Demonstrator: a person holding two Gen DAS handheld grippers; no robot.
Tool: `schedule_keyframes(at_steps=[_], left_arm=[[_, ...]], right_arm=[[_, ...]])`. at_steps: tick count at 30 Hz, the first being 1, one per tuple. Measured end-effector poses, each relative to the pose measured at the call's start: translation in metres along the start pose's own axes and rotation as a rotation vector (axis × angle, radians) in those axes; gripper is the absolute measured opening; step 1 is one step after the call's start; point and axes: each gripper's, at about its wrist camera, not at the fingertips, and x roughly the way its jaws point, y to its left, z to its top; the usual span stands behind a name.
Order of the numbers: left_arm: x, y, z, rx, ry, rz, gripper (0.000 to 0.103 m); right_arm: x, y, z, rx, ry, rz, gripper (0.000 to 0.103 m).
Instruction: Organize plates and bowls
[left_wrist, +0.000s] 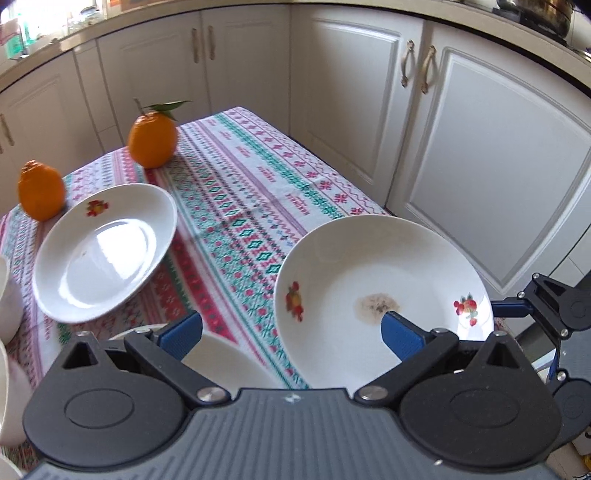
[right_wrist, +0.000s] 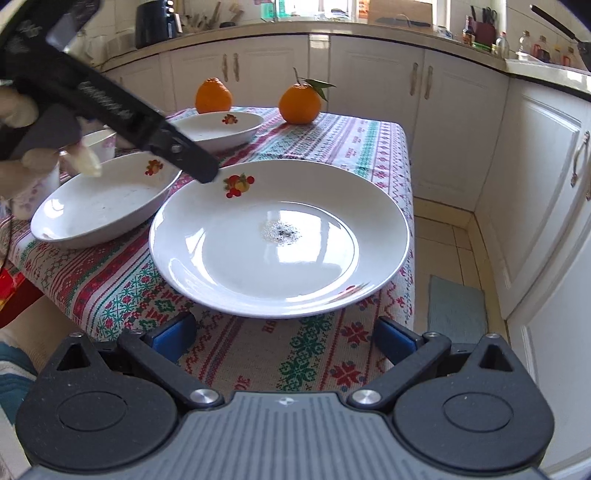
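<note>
A large white plate (right_wrist: 277, 240) with a fruit print and a dark stain at its centre lies at the table's front right corner. It also fills the right of the left wrist view as the stained plate (left_wrist: 384, 295). My right gripper (right_wrist: 284, 338) is open just in front of its near rim, touching nothing. My left gripper (left_wrist: 291, 332) is open too, with its right finger (left_wrist: 402, 336) over the stained plate's inside. A second plate (right_wrist: 103, 206) lies to the left, and a third plate (right_wrist: 218, 127) lies farther back. The left gripper's body (right_wrist: 166, 144) reaches in from the upper left.
Two oranges (right_wrist: 213, 96) (right_wrist: 299, 103) stand at the table's far edge. White cups (right_wrist: 99, 144) sit at the left. A gloved hand (right_wrist: 22, 110) holds the left gripper. The patterned tablecloth (right_wrist: 110, 280) hangs over the front edge. White cabinets (right_wrist: 461, 122) surround the table.
</note>
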Motion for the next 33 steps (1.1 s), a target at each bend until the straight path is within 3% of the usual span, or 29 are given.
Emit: schedule_keyframes(at_steps=[12, 20, 25, 33], left_arm=[[0.056, -0.003, 0.036, 0.095, 0.149, -0.132, 0.100], [0.070, -0.001, 0.041, 0.110, 0.209, -0.180, 0.080], [0.075, 0.001, 0.044, 0.110, 0.222, -0.200, 0.066], [0.080, 0.003, 0.048, 0.123, 0.239, -0.209, 0.057]], right_arm=[[0.001, -0.011, -0.004, -0.061, -0.069, 0.069, 0.103], [0.002, -0.013, -0.002, -0.080, -0.076, 0.094, 0.102], [0.001, -0.013, -0.002, -0.090, -0.073, 0.099, 0.095], [0.002, -0.014, 0.002, -0.110, -0.061, 0.112, 0.091]])
